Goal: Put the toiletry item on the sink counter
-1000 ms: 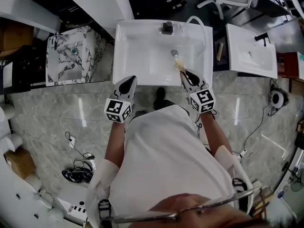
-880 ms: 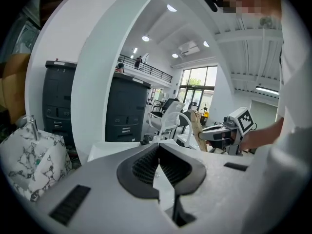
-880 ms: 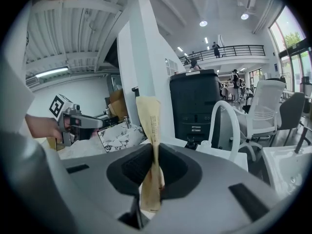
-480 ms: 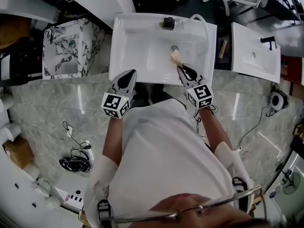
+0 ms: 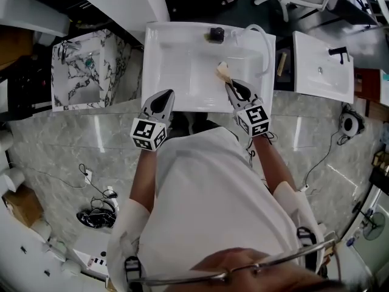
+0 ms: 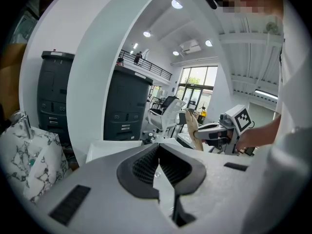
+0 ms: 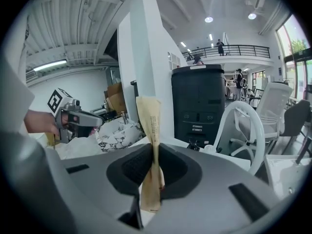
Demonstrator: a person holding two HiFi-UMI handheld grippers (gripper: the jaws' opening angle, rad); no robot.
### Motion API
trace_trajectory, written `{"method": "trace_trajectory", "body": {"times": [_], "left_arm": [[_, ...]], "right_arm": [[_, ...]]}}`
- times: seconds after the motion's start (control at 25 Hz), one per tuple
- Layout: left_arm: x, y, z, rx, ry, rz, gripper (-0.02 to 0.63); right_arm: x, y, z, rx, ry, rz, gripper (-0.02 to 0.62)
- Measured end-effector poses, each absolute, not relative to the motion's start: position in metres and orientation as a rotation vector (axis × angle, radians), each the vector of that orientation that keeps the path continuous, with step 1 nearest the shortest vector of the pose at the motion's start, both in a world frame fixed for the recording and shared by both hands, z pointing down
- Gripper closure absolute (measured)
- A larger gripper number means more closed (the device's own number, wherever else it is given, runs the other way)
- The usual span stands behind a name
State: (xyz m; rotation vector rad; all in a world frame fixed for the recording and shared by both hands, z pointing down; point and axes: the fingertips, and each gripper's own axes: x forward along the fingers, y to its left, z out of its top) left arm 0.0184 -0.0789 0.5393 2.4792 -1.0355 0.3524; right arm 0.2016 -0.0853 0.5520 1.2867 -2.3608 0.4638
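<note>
Spanning the room: a pale, veined stone floor (image 5: 67,145), with cables (image 5: 97,215) lying on it at the left.
Person (image 5: 206,199): in a white top, seen from above, both arms stretched ahead, a gripper in each hand.
Sink (image 5: 159,96): white and rectangular, with a black tap (image 5: 215,34) at its far edge and a white hose (image 5: 261,35) looping at its far right corner.
Neighbours: a marbled basin (image 5: 76,87) to the left and a second white basin (image 5: 319,75) to the right, each standing apart from the sink.
Left gripper (image 6: 158,152): over the sink's near rim, on the left side; its pads are pressed together with nothing between them.
Right gripper (image 5: 231,85): over the bowl, right of centre; its jaws are nearly closed and pinch the packet.
Packet (image 7: 148,118): a flat tan sachet with fine print, standing upright out of the right gripper's pads, its lower end hanging below them. It is held in the air above the bowl, touching no part of the sink.
</note>
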Motion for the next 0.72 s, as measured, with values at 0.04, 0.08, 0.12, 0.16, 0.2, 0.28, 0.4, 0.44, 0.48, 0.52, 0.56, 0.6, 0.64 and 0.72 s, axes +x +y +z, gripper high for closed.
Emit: {"method": "trace_trajectory", "body": {"times": [0.04, 0.08, 0.12, 0.16, 0.2, 0.28, 0.4, 0.44, 0.48, 0.52, 0.56, 0.6, 0.64, 0.72], "left_arm": [[0.016, -0.082, 0.541, 2.476, -1.029, 0.351, 0.601], [0.013, -0.084, 0.542, 2.472, -1.022, 0.349, 0.601], [0.011, -0.087, 0.544, 2.468, -1.015, 0.346, 0.601], [0.008, -0.089, 0.547, 2.464, -1.007, 0.343, 0.601], [0.006, -0.091, 0.549, 2.460, -0.997, 0.341, 0.601], [0.003, -0.095, 0.555, 2.454, -0.978, 0.339, 0.601], [-0.001, -0.102, 0.562, 2.449, -0.953, 0.336, 0.601], [-0.003, -0.104, 0.564, 2.448, -0.949, 0.334, 0.601], [-0.006, -0.107, 0.565, 2.446, -0.947, 0.331, 0.601], [-0.010, -0.110, 0.566, 2.443, -0.947, 0.328, 0.601], [-0.014, -0.113, 0.568, 2.440, -0.947, 0.324, 0.601], [-0.017, -0.116, 0.569, 2.435, -0.948, 0.321, 0.601], [-0.021, -0.119, 0.571, 2.431, -0.948, 0.320, 0.601], [-0.026, -0.123, 0.576, 2.422, -0.944, 0.323, 0.601]], "right_arm": [[0.198, -0.089, 0.552, 1.287, -2.353, 0.458, 0.545], [0.194, -0.093, 0.552, 1.285, -2.346, 0.451, 0.545], [0.190, -0.097, 0.553, 1.279, -2.340, 0.442, 0.545], [0.185, -0.101, 0.553, 1.272, -2.334, 0.433, 0.545], [0.181, -0.105, 0.554, 1.263, -2.328, 0.421, 0.545], [0.172, -0.115, 0.556, 1.244, -2.312, 0.388, 0.545], [0.160, -0.128, 0.558, 1.209, -2.286, 0.330, 0.545], [0.157, -0.133, 0.560, 1.197, -2.277, 0.315, 0.545], [0.153, -0.137, 0.561, 1.186, -2.268, 0.303, 0.545], [0.148, -0.141, 0.562, 1.173, -2.259, 0.293, 0.545], [0.144, -0.146, 0.564, 1.161, -2.253, 0.285, 0.545], [0.139, -0.151, 0.565, 1.149, -2.248, 0.276, 0.545], [0.134, -0.156, 0.567, 1.136, -2.245, 0.265, 0.545], [0.125, -0.165, 0.570, 1.105, -2.236, 0.235, 0.545]]}}
